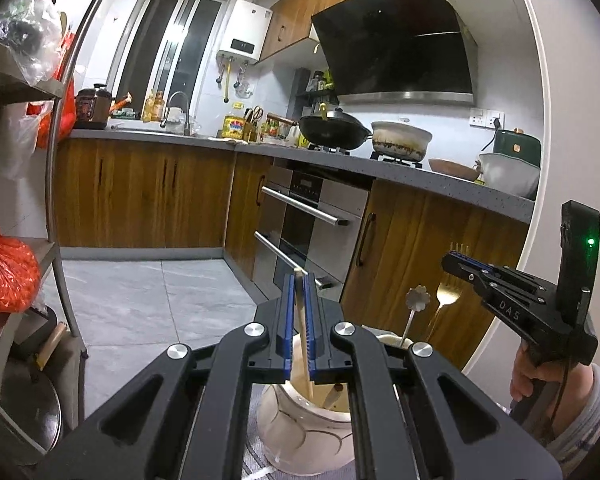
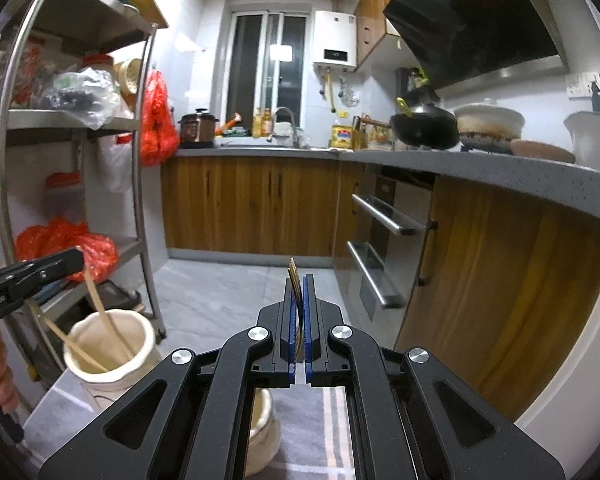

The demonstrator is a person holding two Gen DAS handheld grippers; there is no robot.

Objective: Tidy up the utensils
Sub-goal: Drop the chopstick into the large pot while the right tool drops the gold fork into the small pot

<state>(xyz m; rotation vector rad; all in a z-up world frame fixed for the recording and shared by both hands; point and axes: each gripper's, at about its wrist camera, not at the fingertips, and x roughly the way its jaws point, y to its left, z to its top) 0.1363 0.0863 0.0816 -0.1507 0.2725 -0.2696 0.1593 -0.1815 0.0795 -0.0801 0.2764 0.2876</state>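
My left gripper (image 1: pixel 299 278) is shut on a wooden chopstick (image 1: pixel 302 344) whose lower end stands inside a cream ceramic holder (image 1: pixel 304 436) right below it. The same holder (image 2: pixel 112 350) shows in the right wrist view with two chopsticks (image 2: pixel 100 312) in it, one held by the left gripper (image 2: pixel 74 260). My right gripper (image 2: pixel 299 280) is shut on a gold fork (image 2: pixel 295 292), held upright above a second cream holder (image 2: pixel 264 436). In the left wrist view the right gripper (image 1: pixel 452 260) holds that fork (image 1: pixel 446 296) beside a flower-topped metal utensil (image 1: pixel 417 300).
Both holders stand on a grey striped mat (image 2: pixel 320 436). A metal shelf rack (image 2: pixel 140 184) with red bags stands on the left. Wooden cabinets and a built-in oven (image 1: pixel 300 224) run under the grey counter (image 1: pixel 440 184), which carries a wok, pots and bowls.
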